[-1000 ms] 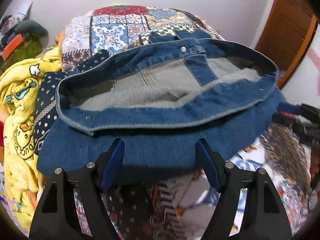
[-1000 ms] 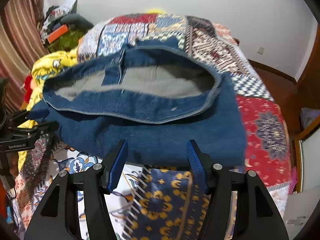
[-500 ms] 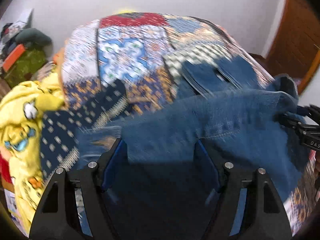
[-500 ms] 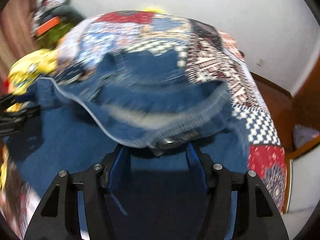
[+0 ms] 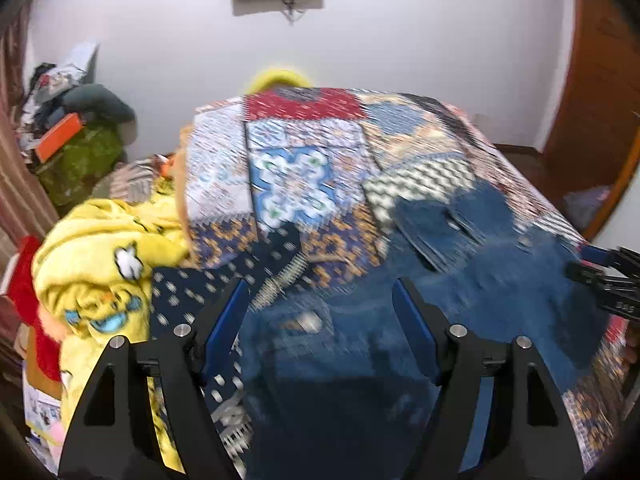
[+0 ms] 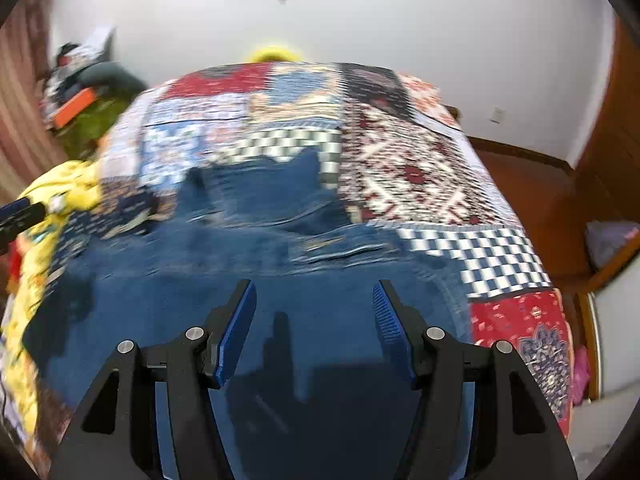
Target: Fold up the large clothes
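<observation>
Left wrist view puts the denim garment (image 5: pixel 400 320) straight ahead of and under the left claw (image 5: pixel 320 320), spread flat on the patchwork bed (image 5: pixel 292 184) and filling the lower centre and lower right of the frame. That claw stands wide with nothing between its blue fingers (image 5: pixel 224 328). At the right edge the right claw (image 5: pixel 608 280) pokes in over the far side of the cloth. In the right wrist view the same garment (image 6: pixel 200 280) runs from the bottom of the frame up to mid-picture, and the right claw (image 6: pixel 316 320) gapes wide too, empty. I judge the long axis to run away from both claws towards the upper centre, where two narrower denim flaps point at the wall; motion blur hides the seams. Both claws seem about equally near the close edge. A yellow cartoon blanket (image 5: pixel 104 264) is heaped at the left
</observation>
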